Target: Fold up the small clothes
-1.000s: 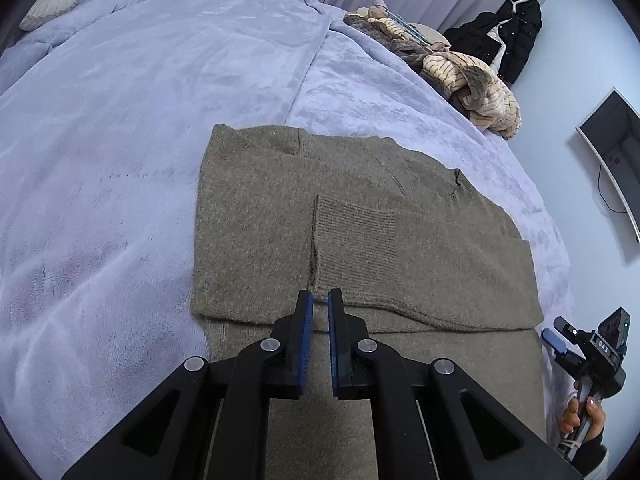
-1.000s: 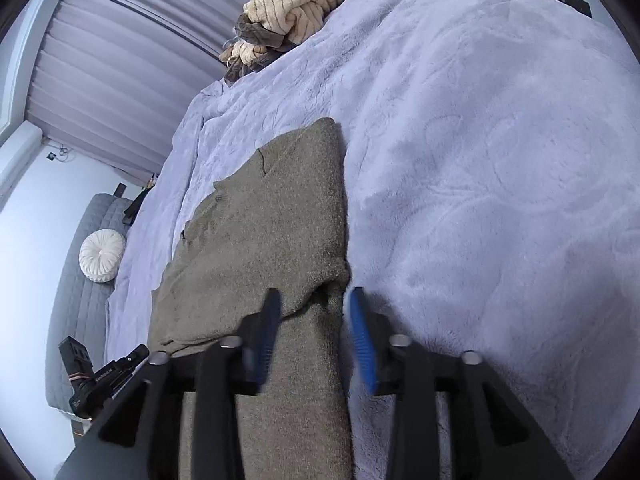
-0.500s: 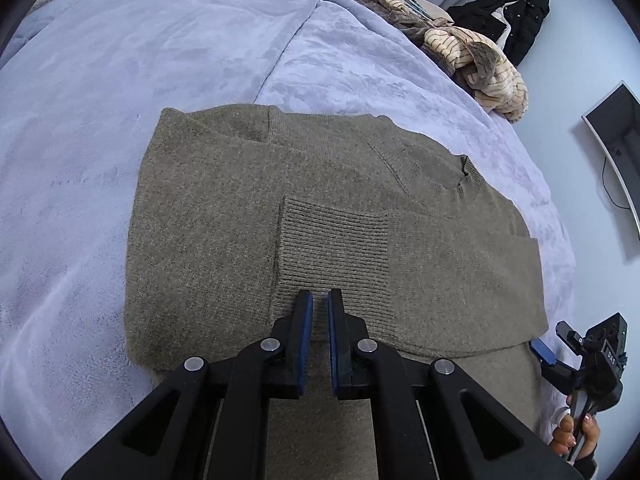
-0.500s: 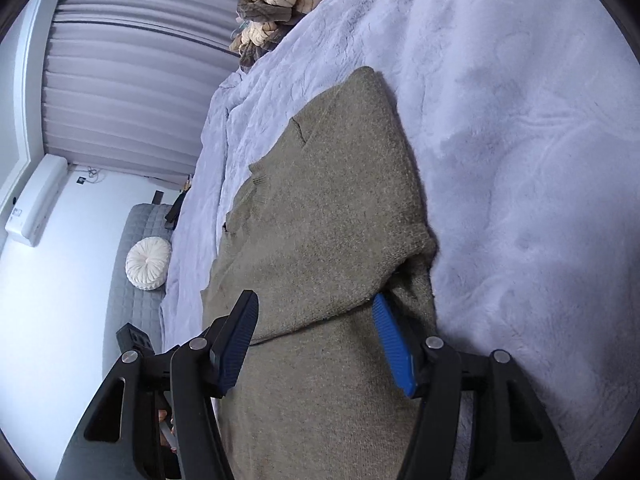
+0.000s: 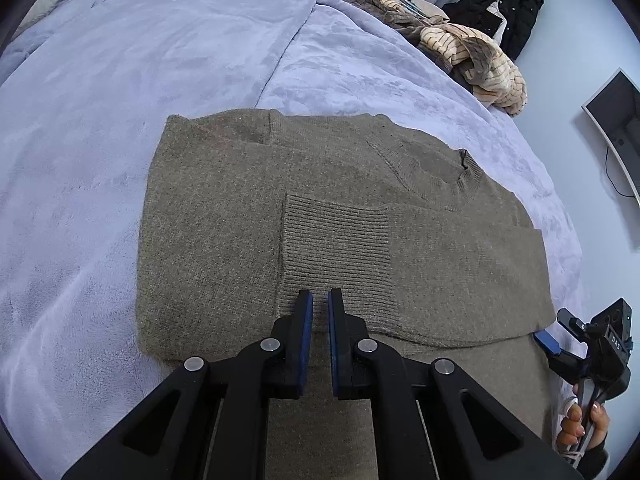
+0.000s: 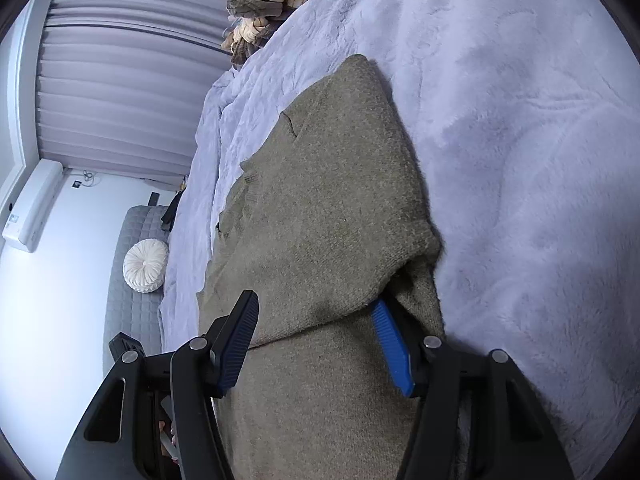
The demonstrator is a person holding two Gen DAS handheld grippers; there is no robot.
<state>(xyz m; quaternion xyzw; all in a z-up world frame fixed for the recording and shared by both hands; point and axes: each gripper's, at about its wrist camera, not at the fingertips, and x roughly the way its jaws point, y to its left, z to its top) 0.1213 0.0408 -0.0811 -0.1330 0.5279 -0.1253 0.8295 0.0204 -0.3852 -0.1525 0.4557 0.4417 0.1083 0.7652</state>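
Closest to us in the left wrist view, our left gripper (image 5: 319, 312) hangs low over the near part of the sweater (image 5: 224, 240). Its blue pads are almost together, with nothing pinched between them. In the right wrist view, our right gripper (image 6: 316, 344) has its jaws wide apart. One pad is tucked under the folded edge of the sweater and the other sits above the cloth, so the fold lies between them, not squeezed.

The sweater is brownish green, soft and fuzzy. It lies flat on the pale purple blanket (image 5: 120, 100) that covers the bed. A sleeve is folded across the middle, and its ribbed cuff (image 5: 336, 244) shows on top. The round neck (image 5: 460, 172) points away to the far right. In the left wrist view its folded part stretches left to right.

Farther back, a heap of striped clothes (image 5: 476, 60) rests at the bed's far edge.
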